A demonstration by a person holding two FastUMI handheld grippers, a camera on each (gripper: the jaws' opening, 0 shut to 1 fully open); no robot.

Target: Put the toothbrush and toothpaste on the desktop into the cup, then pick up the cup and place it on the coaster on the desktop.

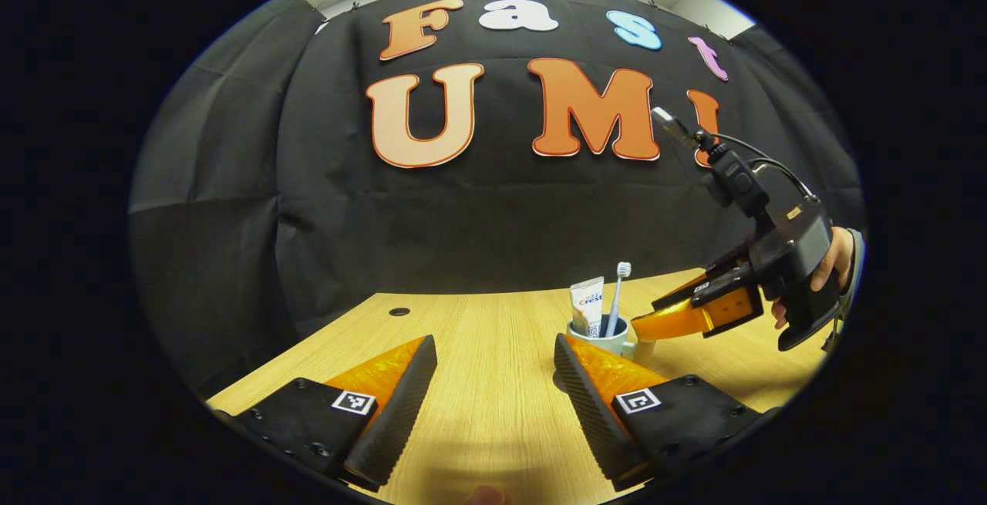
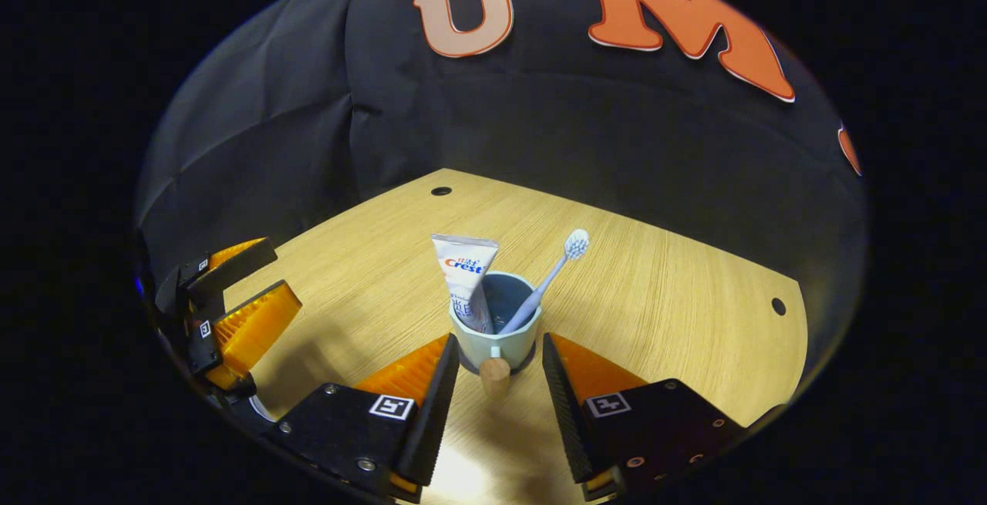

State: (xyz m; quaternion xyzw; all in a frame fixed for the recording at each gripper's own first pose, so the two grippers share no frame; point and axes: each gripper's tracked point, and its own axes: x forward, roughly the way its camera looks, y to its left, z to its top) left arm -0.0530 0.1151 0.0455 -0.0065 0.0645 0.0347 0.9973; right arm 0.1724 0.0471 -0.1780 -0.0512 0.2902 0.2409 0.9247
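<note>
the pale blue cup (image 2: 493, 335) stands upright on the wooden desktop (image 2: 655, 297). inside it the toothpaste (image 2: 466, 277) tube stands, and the toothbrush (image 2: 544, 281) leans with bristles up.

The toothpaste tube (image 2: 467, 280) standing in the cup (image 2: 500, 335) carries the one readable brand name, "Crest"; its smaller print is too small to read.

A light wooden desktop (image 2: 655, 289) is seen, backed by the black cloth wall (image 1: 493, 212). Small round holes (image 2: 441, 190) are set near its far corners.
</note>
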